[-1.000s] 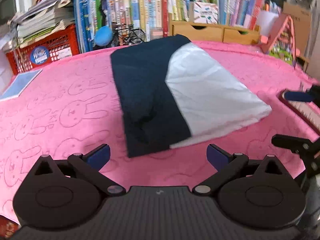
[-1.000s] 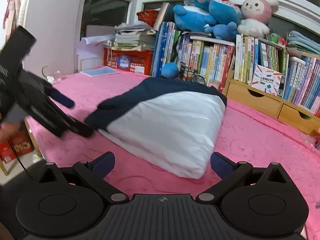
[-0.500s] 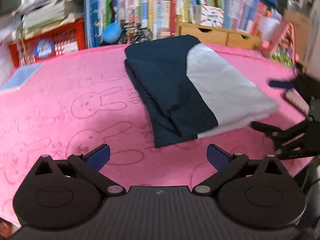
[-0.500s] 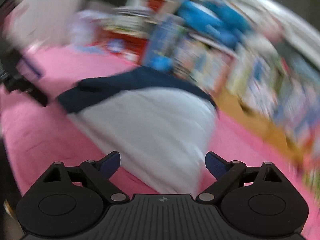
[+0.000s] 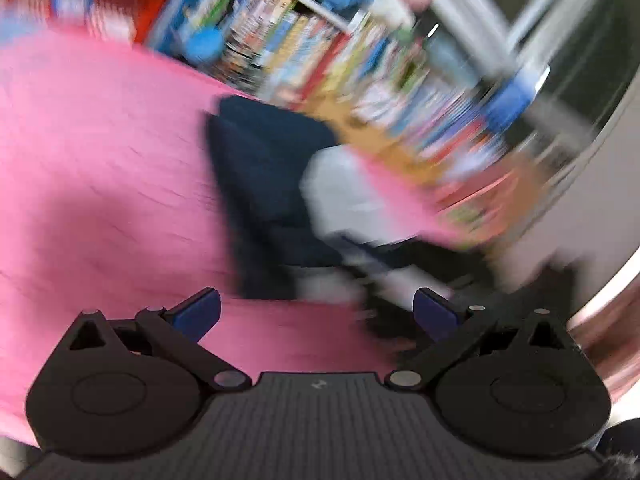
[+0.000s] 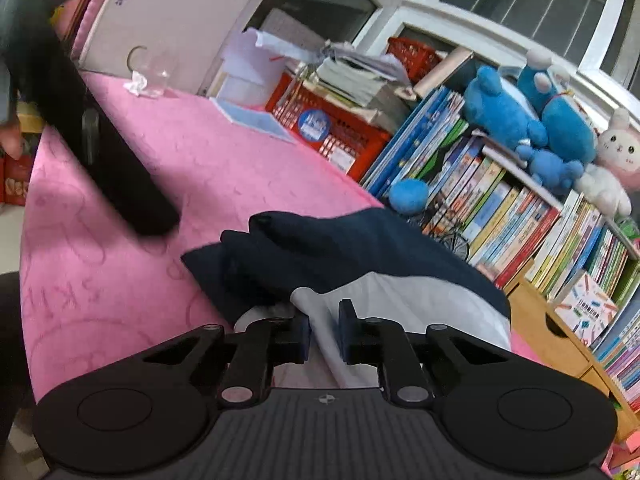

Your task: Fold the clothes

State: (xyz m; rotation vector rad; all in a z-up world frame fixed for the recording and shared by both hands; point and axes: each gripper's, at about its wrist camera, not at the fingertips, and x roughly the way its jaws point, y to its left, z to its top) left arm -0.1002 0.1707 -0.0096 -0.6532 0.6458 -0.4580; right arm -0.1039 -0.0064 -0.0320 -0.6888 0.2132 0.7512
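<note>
A folded navy and white garment lies on the pink bunny-pattern blanket. My right gripper is shut on the garment's white near edge, the cloth pinched between its fingers. The left wrist view is heavily blurred; there the garment lies ahead, and my left gripper is open and empty above the blanket, close to the garment's near edge. The left gripper's body shows as a dark bar in the right wrist view, left of the garment.
Bookshelves full of books with blue plush toys stand behind the bed. A red basket with papers and a blue-covered book sit at the far left. Wooden drawers are at the right.
My right gripper has closed in on the garment and shut on its white edge. My left gripper has swung fast, tilting its view, and stays open.
</note>
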